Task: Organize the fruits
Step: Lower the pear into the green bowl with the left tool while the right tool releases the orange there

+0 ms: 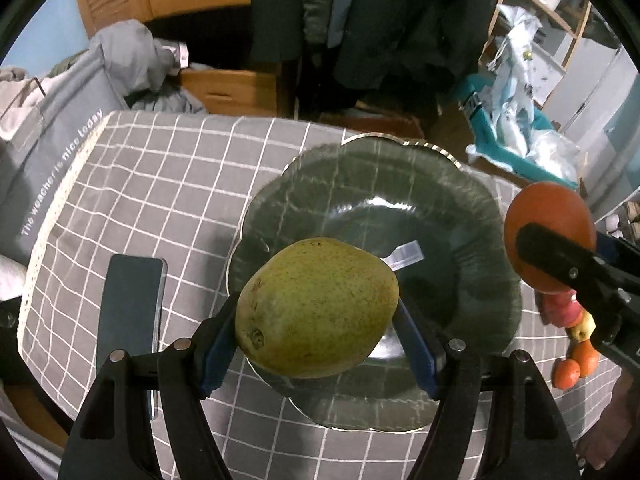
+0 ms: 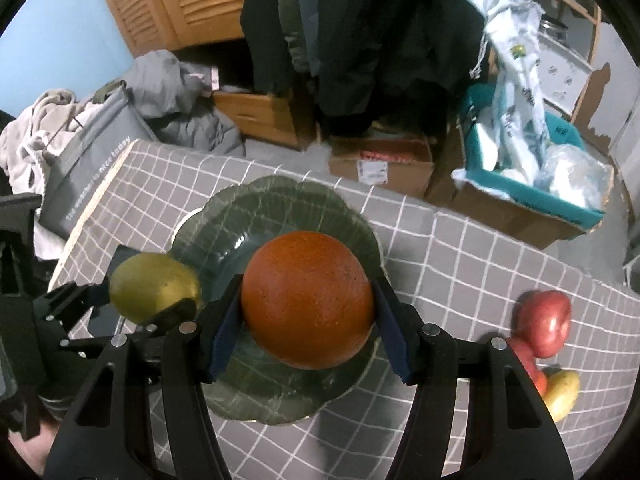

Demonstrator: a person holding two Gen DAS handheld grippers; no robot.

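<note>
Both claws, left claw [image 1: 316, 308] clamping the pear [image 1: 316, 308], right claw [image 2: 307, 300] clamping the orange [image 2: 307, 300], hover over the green plate [image 2: 280, 200]; next, lower and release.

We see a yellow-green pear [image 1: 316, 306] freckled with fine brown specks, and a deep orange-red orange [image 2: 307, 300] with a dull, pitted skin. Our glass plate [image 1: 472, 196] is a smoky grey-green with pale radial streaks. The tablecloth [image 1: 168, 184] under it is grey, crossed by a white grid. Both grippers are black with blue pads [image 1: 416, 344]. Off to the side lie red apples [image 2: 546, 322] and a yellow fruit [image 2: 564, 394]
</note>
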